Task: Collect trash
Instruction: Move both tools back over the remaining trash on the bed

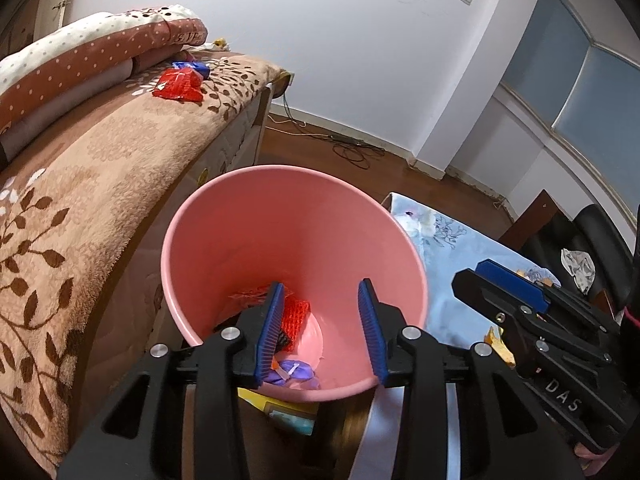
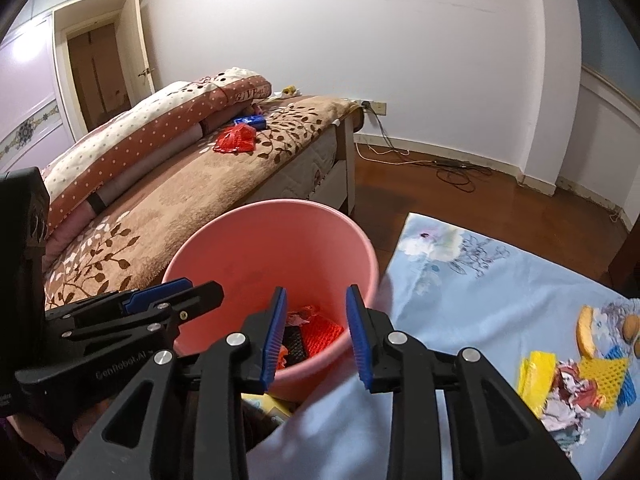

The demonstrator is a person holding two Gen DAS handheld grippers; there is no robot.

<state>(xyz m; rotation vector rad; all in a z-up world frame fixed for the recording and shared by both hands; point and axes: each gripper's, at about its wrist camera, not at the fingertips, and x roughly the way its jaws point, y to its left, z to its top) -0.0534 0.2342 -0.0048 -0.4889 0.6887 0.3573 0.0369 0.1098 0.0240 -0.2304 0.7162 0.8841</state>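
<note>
A pink bin (image 1: 288,236) (image 2: 272,248) stands between the bed and a blue cloth. Inside it lie red netting (image 1: 297,314) (image 2: 325,332) and a purple scrap (image 1: 298,372). My left gripper (image 1: 321,286) hangs over the bin's mouth, open, nothing between its blue pads. My right gripper (image 2: 316,290) hovers over the bin's near rim, open and empty too. On the bed lie a red wrapper (image 1: 178,85) (image 2: 235,140) and a blue wrapper (image 1: 192,67) (image 2: 250,121). A trash pile (image 2: 568,388) with yellow foam net (image 2: 600,368) lies on the cloth.
The bed (image 2: 200,200) with a brown leaf blanket and a folded dotted quilt (image 2: 168,120) fills the left. The blue floral cloth (image 2: 480,280) covers a surface on the right. A black chair (image 1: 560,240) holds crumpled paper (image 1: 576,264). Cables (image 2: 452,172) trail on the wooden floor.
</note>
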